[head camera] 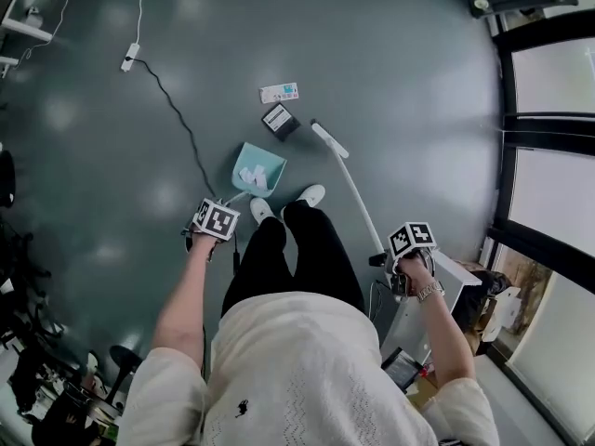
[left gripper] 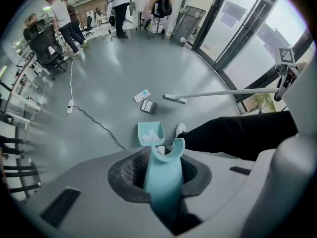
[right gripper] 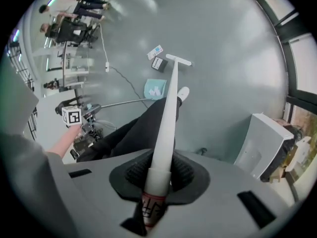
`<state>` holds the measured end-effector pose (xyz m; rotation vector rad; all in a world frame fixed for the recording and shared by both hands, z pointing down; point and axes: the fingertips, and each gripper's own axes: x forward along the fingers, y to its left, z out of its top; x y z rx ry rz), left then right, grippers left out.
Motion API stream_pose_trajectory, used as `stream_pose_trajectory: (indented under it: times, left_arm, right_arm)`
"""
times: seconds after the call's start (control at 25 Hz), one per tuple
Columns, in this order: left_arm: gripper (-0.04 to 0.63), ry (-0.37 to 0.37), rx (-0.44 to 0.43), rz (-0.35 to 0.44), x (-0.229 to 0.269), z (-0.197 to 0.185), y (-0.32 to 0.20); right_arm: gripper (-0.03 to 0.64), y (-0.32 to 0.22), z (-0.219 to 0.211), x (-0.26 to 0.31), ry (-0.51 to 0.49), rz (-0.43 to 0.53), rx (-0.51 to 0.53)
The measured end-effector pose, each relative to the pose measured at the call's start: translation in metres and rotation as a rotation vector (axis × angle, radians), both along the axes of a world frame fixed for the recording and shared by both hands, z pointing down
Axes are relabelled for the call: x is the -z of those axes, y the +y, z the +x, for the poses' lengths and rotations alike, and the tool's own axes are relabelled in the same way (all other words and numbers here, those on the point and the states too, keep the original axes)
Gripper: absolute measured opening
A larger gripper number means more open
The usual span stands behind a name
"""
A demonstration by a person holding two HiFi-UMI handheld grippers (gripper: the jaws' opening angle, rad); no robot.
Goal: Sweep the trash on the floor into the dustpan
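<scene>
A teal dustpan (head camera: pixel 257 168) rests on the grey floor in front of the person's white shoes, with white paper scraps lying in it. My left gripper (left gripper: pixel 161 170) is shut on the dustpan's long teal handle (left gripper: pixel 163 182). Beyond the pan lie a white-and-blue box (head camera: pixel 279 92) and a small black box (head camera: pixel 280 120). The white broom head (head camera: pixel 328 138) sits on the floor just right of the black box. My right gripper (right gripper: pixel 158 175) is shut on the top of the broom handle (right gripper: pixel 166 128), which slants down to the broom head (right gripper: pixel 178 60).
A white power strip (head camera: pixel 130 58) with a black cable (head camera: pixel 181 124) lies on the floor at the left. A white cabinet (right gripper: pixel 265 143) stands at the right by the dark-framed windows (head camera: pixel 548 128). People and office chairs (left gripper: pixel 49 43) are far off.
</scene>
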<state>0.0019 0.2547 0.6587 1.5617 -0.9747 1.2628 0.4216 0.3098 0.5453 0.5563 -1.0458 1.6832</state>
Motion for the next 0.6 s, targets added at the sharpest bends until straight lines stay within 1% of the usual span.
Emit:
stream_pose_trajectory:
  times: [0.08, 0.16, 0.28, 0.36, 0.48, 0.6]
  left_arm:
    - [0.092, -0.019, -0.012, 0.000, 0.001, -0.019, -0.010]
    - [0.092, -0.033, -0.055, 0.002, 0.001, -0.036, -0.024]
    - [0.092, -0.051, -0.122, 0.001, 0.007, -0.062, -0.048]
    - [0.092, -0.066, -0.150, 0.005, 0.013, -0.083, -0.069]
    - [0.092, -0.037, -0.175, 0.011, 0.014, -0.100, -0.095]
    - [0.092, -0.025, -0.238, 0.014, 0.013, -0.116, -0.120]
  right_arm:
    - [0.064, -0.019, -0.004, -0.009, 0.003, 0.003, -0.050]
    - [0.064, -0.038, -0.006, -0.017, 0.008, 0.007, -0.086]
    - [0.064, -0.064, -0.001, -0.022, 0.026, 0.011, -0.104]
    - [0.063, -0.075, 0.001, -0.023, 0.039, 0.011, -0.107]
    - [0.063, -0.083, 0.001, -0.026, 0.067, 0.012, -0.111]
    - [0.064, -0.084, -0.012, -0.032, 0.100, -0.001, -0.127]
